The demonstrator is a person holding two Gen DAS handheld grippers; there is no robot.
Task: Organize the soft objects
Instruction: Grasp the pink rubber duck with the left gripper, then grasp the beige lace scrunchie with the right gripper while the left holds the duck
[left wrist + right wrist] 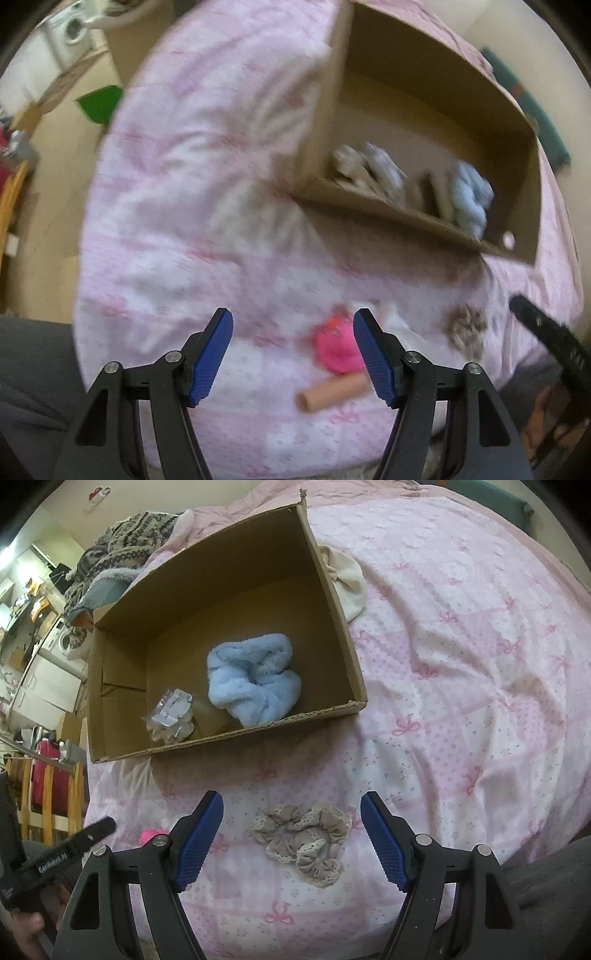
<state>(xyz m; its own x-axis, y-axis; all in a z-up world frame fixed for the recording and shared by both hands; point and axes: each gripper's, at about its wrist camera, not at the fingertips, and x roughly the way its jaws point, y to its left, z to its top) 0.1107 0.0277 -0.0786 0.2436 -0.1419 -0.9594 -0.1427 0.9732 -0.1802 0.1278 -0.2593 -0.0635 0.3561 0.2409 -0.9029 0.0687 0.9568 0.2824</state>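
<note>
An open cardboard box (332,587) sits on the pink bedspread (461,646). Inside lie a fluffy blue item (251,679) and a grey scrunchie in clear wrap (171,716); both also show in the blurred left wrist view, the blue one (472,195) at the box's (321,122) right. A beige lace scrunchie (306,838) lies on the bed between the open fingers of my right gripper (291,834). My left gripper (293,354) is open and empty; a pink soft item (336,347) and a peach tube (332,395) lie just by its right finger. The beige scrunchie (465,328) is further right.
A cream cloth (347,579) lies behind the box's right wall. A patterned knit garment (125,542) is heaped at the bed's far left. A wooden rack with red cloth (48,786) stands beside the bed. The left gripper's body (62,853) shows at lower left.
</note>
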